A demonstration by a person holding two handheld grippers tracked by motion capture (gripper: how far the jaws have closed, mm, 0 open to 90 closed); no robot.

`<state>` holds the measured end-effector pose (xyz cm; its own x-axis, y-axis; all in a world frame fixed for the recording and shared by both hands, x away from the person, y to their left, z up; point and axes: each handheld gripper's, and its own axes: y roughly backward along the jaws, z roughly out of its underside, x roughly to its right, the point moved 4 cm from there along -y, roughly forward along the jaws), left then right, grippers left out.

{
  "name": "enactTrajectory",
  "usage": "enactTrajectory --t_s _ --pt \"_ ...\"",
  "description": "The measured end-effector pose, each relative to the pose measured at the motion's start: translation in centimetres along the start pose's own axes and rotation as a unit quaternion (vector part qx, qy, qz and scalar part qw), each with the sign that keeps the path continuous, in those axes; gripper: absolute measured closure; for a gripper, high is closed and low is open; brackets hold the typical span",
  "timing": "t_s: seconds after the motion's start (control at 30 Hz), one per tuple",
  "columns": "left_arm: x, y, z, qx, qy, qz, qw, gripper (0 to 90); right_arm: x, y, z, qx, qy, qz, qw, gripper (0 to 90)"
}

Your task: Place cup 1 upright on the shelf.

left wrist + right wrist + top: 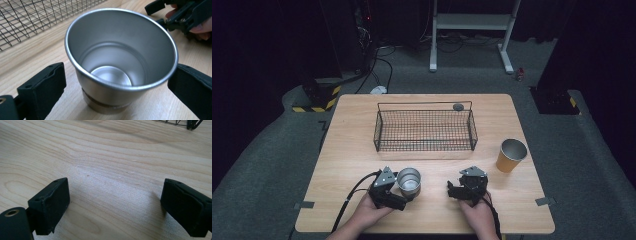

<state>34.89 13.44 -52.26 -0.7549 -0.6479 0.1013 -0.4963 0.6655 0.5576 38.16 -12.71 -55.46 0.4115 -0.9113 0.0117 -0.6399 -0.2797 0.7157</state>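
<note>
Steel cup (117,65) standing upright on the wooden table (362,150) near its front edge, left gripper (117,87) straddling it with jaws spread, left jaw clear of the wall, right gripper (115,207) resting nearby, jaws wide over bare wood, wire basket (425,131) sitting behind, paper cup (511,155) standing off to the right.

A shiny steel tapered cup (120,62) stands upright on the wooden table (30,60), between the left gripper (117,90)'s parted black jaws.
</note>
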Motion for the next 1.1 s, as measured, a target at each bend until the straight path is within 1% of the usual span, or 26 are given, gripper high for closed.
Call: enactTrajectory --t_s 0.03,0.07,0.13,0.17,0.27,0.3,0.43,0.53,0.57,0.67,0.83,0.97,1.1 --pt "0.0 -0.1 0.0 0.000 0.000 0.002 1.0000 2.4 0.0 0.0 0.0 0.000 0.000 0.000 1.0000 8.7" --pt "-0.1 -0.1 -0.1 0.000 -0.007 0.002 1.0000 2.0 0.0 0.0 0.0 0.000 0.000 0.000 1.0000 8.7" --pt "0.0 -0.3 -0.2 0.005 -0.003 0.011 0.9999 1.0 0.0 0.0 0.0 0.000 0.000 0.000 1.0000 8.7" --pt "0.0 -0.3 -0.2 0.009 -0.005 0.013 0.9999 0.6 0.0 0.0 0.0 -0.001 -0.001 0.000 1.0000 8.7" --pt "0.1 -0.5 -0.3 0.014 -0.008 0.012 0.9998 0.6 0.0 0.0 0.0 0.000 0.000 0.000 1.0000 8.7" --pt "0.2 -0.8 -0.4 0.014 -0.011 0.012 0.9998 0.6 0.0 0.0 0.0 -0.001 -0.001 0.000 1.0000 8.7" --pt "0.3 -1.5 -0.3 0.012 -0.015 0.003 0.9998 0.8 0.0 0.0 0.0 0.000 0.000 0.000 1.0000 8.7" --pt "0.4 -1.6 -0.3 0.014 -0.015 0.005 0.9998 1.6 0.0 0.0 0.0 0.000 0.000 0.000 1.0000 8.7" --pt "0.4 -1.7 -0.3 0.017 -0.018 0.001 0.9997 2.6 0.0 0.0 0.0 0.000 0.000 0.000 1.0000 8.7" --pt "0.4 -1.7 -0.3 0.021 -0.018 0.003 0.9996 5.0 0.0 0.0 0.0 -0.001 -0.001 0.000 1.0000 8.7" --pt "0.3 -1.7 -0.3 0.029 -0.019 -0.001 0.9994 10.4 0.0 0.0 0.0 0.000 -0.001 0.000 1.0000 8.7" --pt "0.1 -1.5 -0.3 0.038 -0.021 -0.004 0.9990 16.5 0.0 0.0 0.0 -0.001 -0.001 -0.001 1.0000 8.7" --pt "0.1 -1.4 -0.2 0.037 -0.020 -0.004 0.9991 17.4 0.0 0.0 0.0 0.000 0.000 0.000 1.0000 8.7"
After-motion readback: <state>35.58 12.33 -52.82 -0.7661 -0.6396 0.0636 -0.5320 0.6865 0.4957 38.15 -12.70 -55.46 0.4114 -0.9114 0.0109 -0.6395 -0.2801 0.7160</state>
